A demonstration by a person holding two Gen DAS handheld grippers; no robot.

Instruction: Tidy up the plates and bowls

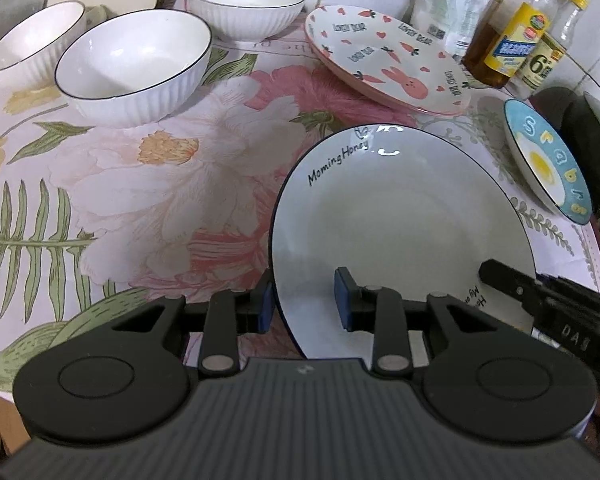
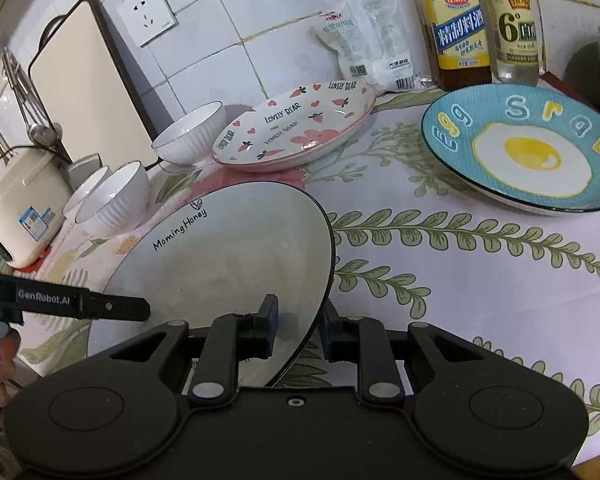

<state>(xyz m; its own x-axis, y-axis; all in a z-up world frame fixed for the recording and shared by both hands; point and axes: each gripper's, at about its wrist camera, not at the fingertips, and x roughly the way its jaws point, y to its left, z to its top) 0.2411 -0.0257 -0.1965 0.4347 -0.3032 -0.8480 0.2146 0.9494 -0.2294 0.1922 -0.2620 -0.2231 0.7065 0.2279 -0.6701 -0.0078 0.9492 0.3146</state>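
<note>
A white "Morning Honey" plate (image 1: 400,224) with a dark rim is near the table's front edge, tilted. My left gripper (image 1: 304,300) is open, its fingers astride the plate's left rim. My right gripper (image 2: 300,322) straddles the plate's right rim (image 2: 228,256), jaws slightly apart on either side of it. A pink "Lovely Bear" plate (image 1: 384,56) lies behind and a blue egg plate (image 2: 528,148) to the right. Three white ribbed bowls (image 1: 136,64) stand at the back left.
Two sauce bottles (image 2: 456,20) and a white packet (image 2: 368,36) stand against the tiled wall. A rice cooker (image 2: 16,208) and a cutting board (image 2: 84,92) are at the left. A dark pan (image 1: 588,148) sits at the far right. A floral cloth (image 1: 160,184) covers the table.
</note>
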